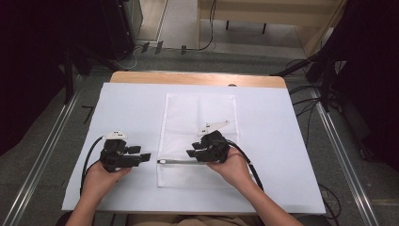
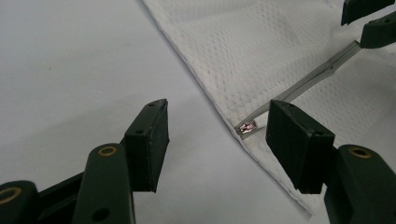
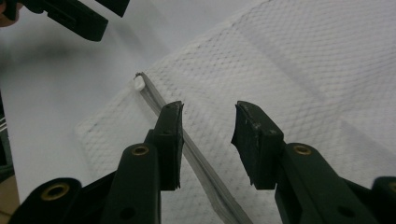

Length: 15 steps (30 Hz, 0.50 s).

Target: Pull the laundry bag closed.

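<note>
Jaws of the left gripper (image 2: 215, 142) stand apart with nothing between them, held low over the white table cover (image 1: 127, 101) just off the left edge of the mesh bag (image 1: 197, 113). In the left gripper view the small metal zipper pull (image 2: 246, 126) sits at that edge, close in front of the gripper's right-hand pad. The right gripper (image 3: 205, 140) is likewise spread wide and grips nothing; in the right gripper view its jaws hover over the mesh, the left-hand one over the grey zipper (image 3: 196, 161), the other over plain fabric.

The bag lies flat near the middle of the table, its long axis running away from the person, its short edges near and far. The zipper crosses the bag sideways, close to the near end, from the pull at the left edge toward the right gripper. In the high view the person's left hand (image 1: 101, 176) holds its gripper on the cover beside the bag, while the right hand (image 1: 233, 167) holds the other over the bag's near right part. Beyond the cover a strip of wooden tabletop (image 1: 197, 77) shows at the far edge
</note>
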Each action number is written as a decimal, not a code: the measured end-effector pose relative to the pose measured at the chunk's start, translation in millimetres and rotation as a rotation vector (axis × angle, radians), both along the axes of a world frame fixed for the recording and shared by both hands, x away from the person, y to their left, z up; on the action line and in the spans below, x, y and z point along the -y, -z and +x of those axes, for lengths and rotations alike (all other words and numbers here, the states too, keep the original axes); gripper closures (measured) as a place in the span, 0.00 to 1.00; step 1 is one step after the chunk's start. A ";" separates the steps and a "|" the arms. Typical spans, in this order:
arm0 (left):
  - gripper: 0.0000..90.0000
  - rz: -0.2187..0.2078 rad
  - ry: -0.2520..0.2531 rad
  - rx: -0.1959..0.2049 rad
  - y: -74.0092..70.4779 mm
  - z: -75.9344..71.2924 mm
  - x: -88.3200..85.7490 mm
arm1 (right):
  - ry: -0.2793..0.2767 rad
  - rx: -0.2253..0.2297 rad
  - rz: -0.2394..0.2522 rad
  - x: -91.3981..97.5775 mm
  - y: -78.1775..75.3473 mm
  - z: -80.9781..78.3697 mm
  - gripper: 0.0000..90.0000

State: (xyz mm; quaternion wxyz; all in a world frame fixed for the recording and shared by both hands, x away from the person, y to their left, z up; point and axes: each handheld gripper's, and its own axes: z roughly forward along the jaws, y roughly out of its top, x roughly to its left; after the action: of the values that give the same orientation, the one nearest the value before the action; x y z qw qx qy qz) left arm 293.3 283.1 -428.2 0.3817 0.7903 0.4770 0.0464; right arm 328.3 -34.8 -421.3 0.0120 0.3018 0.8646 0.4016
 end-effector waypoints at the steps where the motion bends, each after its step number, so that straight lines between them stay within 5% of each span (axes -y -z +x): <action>1: 0.44 0.001 0.001 0.001 0.1 0.2 0.1 | -0.009 0.004 -0.002 -2.3 0.8 -0.6 0.72; 15: 0.44 0.004 -0.008 0.011 -0.6 1.3 -1.4 | -0.055 -0.010 -0.012 -32.6 11.5 -9.3 0.77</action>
State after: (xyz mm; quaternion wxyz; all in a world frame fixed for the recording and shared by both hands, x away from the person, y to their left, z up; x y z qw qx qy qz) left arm 294.6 284.6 -427.7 0.3823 0.7891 0.4779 0.0531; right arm 319.0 -2.2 -432.7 -0.0014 0.2798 0.8750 0.3951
